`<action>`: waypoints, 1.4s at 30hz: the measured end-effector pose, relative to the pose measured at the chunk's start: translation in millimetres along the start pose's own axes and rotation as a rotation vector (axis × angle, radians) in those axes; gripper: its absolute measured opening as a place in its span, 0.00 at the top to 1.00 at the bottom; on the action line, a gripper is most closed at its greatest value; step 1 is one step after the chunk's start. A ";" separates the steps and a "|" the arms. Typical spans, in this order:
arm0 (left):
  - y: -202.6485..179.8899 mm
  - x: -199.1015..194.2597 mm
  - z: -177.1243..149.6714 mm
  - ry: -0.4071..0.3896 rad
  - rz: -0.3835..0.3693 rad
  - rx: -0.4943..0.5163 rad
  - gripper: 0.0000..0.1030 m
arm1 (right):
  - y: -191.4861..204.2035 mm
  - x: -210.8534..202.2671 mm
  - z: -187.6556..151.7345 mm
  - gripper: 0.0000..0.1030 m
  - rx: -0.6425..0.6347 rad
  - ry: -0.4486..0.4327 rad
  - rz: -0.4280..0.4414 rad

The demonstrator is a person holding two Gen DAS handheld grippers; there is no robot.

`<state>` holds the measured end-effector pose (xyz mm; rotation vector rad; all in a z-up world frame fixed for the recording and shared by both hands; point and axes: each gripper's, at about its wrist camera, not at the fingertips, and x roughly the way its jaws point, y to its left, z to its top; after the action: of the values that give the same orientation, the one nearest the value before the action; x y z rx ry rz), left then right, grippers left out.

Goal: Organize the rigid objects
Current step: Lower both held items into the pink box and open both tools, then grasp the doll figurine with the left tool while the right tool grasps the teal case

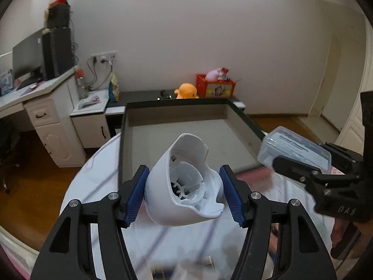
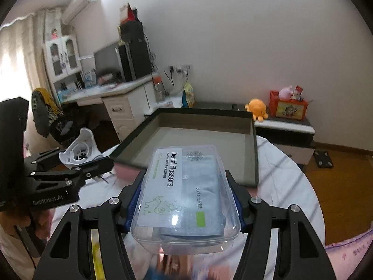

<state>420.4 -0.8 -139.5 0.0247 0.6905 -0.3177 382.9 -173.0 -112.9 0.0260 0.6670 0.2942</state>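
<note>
A glossy clear plastic dental flosser box [image 2: 185, 200] and a smooth white plastic shell [image 1: 184, 182] are seen near the matt cardboard tray [image 1: 177, 126].

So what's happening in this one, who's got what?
A person is holding a tool in each hand over a round table. The left tool is shut on a white plastic shell; the right tool is shut on a clear box of dental flossers. Both are held up in the air just short of an open dark tray, which appears to have nothing in it yet. Neither item has been set down.
</note>
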 end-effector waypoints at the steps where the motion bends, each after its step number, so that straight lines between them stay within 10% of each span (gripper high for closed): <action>1: 0.6 16.2 10.5 0.028 0.007 0.008 0.38 | -3.5 11.8 7.3 0.39 0.007 0.013 0.003; 12: 7.0 120.8 28.9 0.255 0.068 0.021 0.38 | -36.1 118.8 20.0 0.38 0.068 0.248 -0.075; 16: 8.6 120.4 27.1 0.248 0.097 0.010 0.15 | -45.6 116.7 17.6 0.34 0.098 0.239 -0.075; 32: -30.6 -146.9 -23.1 -0.330 0.287 0.012 0.00 | 0.7 -106.9 5.3 0.00 0.035 -0.234 -0.119; 42: -82.5 -239.1 -120.7 -0.458 0.308 0.043 0.00 | 52.4 -215.7 -84.9 0.00 -0.033 -0.475 -0.258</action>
<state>147.6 2.9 -75.5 0.0949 0.2184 -0.0358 156.3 -188.5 -42.9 -0.0213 0.1889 0.0439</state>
